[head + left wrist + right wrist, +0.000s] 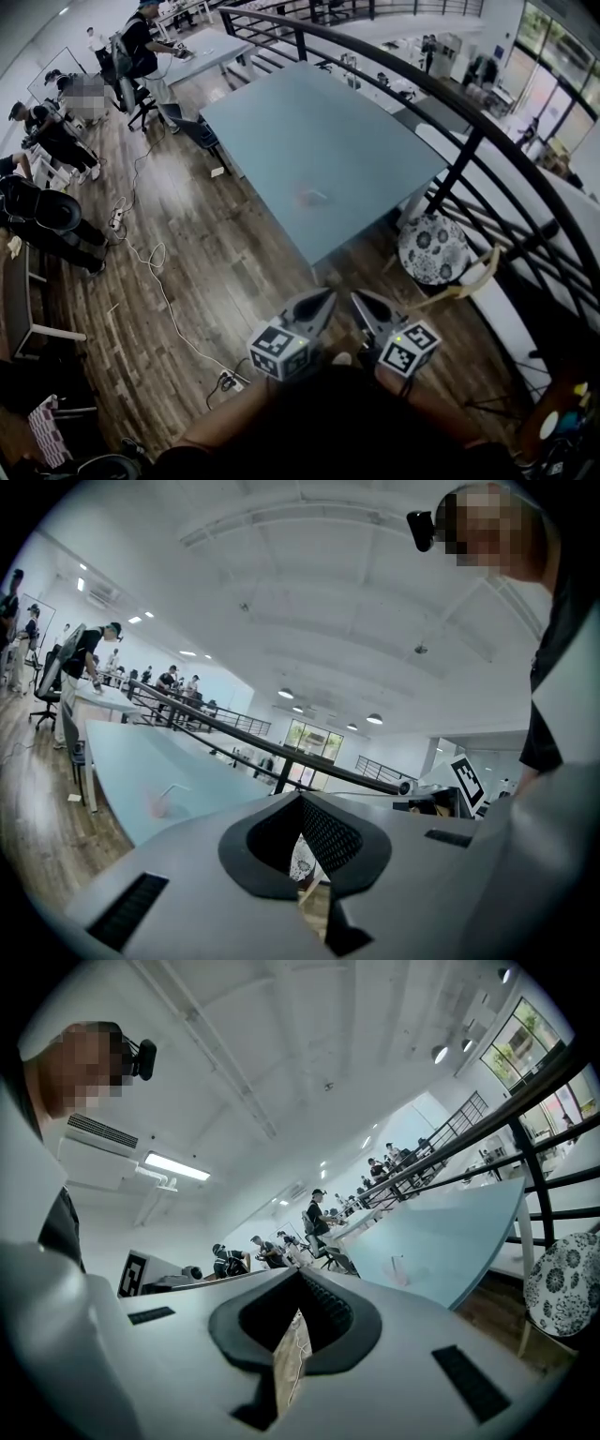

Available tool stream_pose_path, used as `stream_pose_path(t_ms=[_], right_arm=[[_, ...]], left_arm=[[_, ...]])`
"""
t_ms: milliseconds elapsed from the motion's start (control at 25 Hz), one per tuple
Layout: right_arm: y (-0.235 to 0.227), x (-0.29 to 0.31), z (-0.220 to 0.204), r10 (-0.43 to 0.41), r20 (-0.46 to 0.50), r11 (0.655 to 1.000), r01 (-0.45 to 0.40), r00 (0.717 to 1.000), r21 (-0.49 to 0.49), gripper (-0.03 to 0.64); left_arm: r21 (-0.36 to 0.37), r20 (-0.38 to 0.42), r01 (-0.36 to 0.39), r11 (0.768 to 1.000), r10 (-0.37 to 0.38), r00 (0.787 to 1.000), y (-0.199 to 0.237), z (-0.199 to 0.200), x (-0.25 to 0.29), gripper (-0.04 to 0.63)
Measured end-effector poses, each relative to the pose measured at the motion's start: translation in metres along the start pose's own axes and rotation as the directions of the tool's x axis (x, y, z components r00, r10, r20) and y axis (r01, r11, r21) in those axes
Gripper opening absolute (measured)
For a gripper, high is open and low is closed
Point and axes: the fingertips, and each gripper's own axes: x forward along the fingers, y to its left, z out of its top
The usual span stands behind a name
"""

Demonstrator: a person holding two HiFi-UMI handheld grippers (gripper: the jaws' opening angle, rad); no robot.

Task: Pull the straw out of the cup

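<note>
There's exactly one cup here, a small see-through pinkish plastic cup (pixel 312 198). One thin whitish bendy straw (pixel 174 790) is sticking out of it and leaning off to one side. The cup is sitting all by itself out on the one big pale blue-green bench (pixel 281 122), well apart from both grippers.

Two grippers are showing, one in each hand. Both are hanging side by side over the brown wooden floor (pixel 187 281), just short of the bench's near corner, and neither is touching the bench or the cup.

The left gripper (pixel 327 293) is pressing its dark ribbed fingers (pixel 330 834) tip to tip with nothing between them. Only floor and a bit of flowery pattern are peeking through the gap behind the tips. The right gripper (pixel 357 294) is doing the same, with its fingers (pixel 330 1309) fully together and gripping nothing.

One round stool with a black-and-white flower print (pixel 433 248) is standing beside the bench corner, by the black metal railing (pixel 469 159).
</note>
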Motion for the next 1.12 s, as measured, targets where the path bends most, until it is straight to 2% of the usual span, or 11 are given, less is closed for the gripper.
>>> stream_pose_path(t_ms=[480,1120], right_arm=[[-0.013,0.050,0.013,-0.045,0.002,0.999,0.045,0.999,-0.016,0.009],[-0.001,0.155,0.023,-0.120,0.054,0.992,0.122,0.991,-0.034,0.009]], left_arm=[[-0.016,0.003,0.030,0.999,-0.030,1.000,0.051,0.019,0.009,0.011],[0.031,-0.008,0.129,0.991,-0.129,0.992,0.148,0.064,-0.004,0.011]])
